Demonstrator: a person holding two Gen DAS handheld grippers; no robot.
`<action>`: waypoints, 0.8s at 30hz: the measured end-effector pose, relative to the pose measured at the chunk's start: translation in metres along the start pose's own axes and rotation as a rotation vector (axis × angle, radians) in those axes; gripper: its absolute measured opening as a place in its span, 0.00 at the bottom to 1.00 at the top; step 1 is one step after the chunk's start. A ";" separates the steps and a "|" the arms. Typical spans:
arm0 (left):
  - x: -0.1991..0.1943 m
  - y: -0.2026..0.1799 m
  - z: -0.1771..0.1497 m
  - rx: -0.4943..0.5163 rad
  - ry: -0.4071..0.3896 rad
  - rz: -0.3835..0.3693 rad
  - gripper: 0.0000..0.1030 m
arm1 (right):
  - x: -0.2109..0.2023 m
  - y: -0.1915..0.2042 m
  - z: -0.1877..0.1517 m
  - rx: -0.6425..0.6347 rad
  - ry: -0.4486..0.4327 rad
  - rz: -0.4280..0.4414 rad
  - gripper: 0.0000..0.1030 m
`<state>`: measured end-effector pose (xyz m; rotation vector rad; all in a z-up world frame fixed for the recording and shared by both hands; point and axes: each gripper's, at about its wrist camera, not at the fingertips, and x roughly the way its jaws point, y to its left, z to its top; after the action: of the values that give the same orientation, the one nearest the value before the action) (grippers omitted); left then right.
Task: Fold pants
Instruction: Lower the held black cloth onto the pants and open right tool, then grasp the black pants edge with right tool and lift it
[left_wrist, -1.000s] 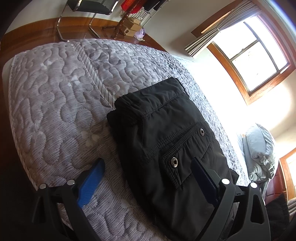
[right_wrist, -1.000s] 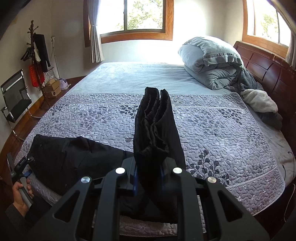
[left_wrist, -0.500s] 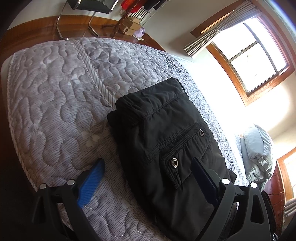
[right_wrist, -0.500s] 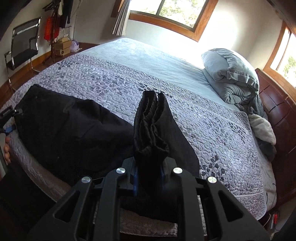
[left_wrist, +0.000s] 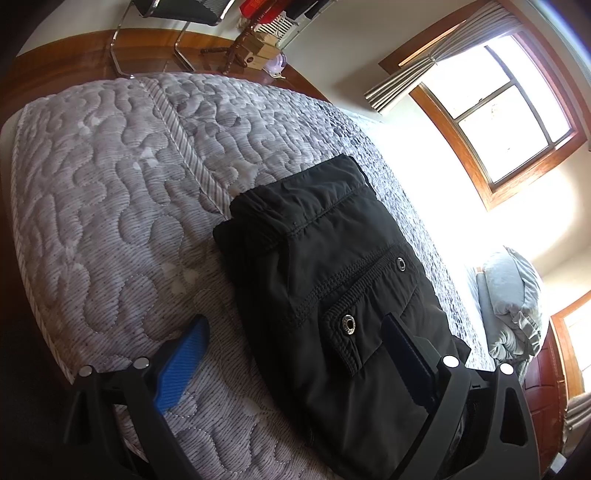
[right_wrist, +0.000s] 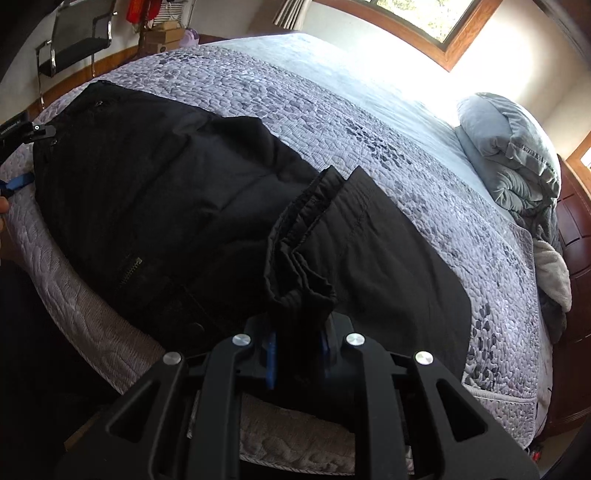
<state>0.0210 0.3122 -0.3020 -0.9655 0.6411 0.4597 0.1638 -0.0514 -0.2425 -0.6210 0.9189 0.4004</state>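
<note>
Black pants (left_wrist: 332, 280) lie on a grey quilted bed (left_wrist: 110, 192), waist end with snap pocket toward the left gripper. My left gripper (left_wrist: 295, 354) is open, one blue finger (left_wrist: 183, 363) on the quilt, the other over the pocket area, holding nothing. In the right wrist view the pants (right_wrist: 155, 184) stretch across the bed's near edge. My right gripper (right_wrist: 297, 354) is shut on the bunched leg cuffs (right_wrist: 299, 266) and holds them up over the lying pants.
A folded grey duvet (right_wrist: 513, 147) and a white blanket (right_wrist: 552, 269) lie near the wooden headboard (right_wrist: 576, 229). A black chair (right_wrist: 74, 40), boxes and a coat rack stand on the wood floor beyond the bed. Windows are on the far wall.
My right gripper has swung left and down with the leg cuffs, carrying them over the pants toward the waist end. The left gripper has stayed nearly still and open.
</note>
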 end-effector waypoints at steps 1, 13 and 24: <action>0.001 0.000 0.001 0.000 0.001 -0.002 0.92 | 0.004 0.004 -0.002 -0.011 0.002 0.005 0.16; 0.006 -0.001 0.005 0.010 0.015 -0.010 0.93 | 0.010 -0.006 0.001 0.069 0.032 0.348 0.64; 0.006 -0.001 0.005 0.019 0.018 -0.021 0.94 | 0.037 -0.066 0.014 0.355 0.058 0.226 0.40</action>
<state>0.0271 0.3164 -0.3038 -0.9582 0.6502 0.4255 0.2302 -0.0905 -0.2455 -0.2049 1.0899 0.4095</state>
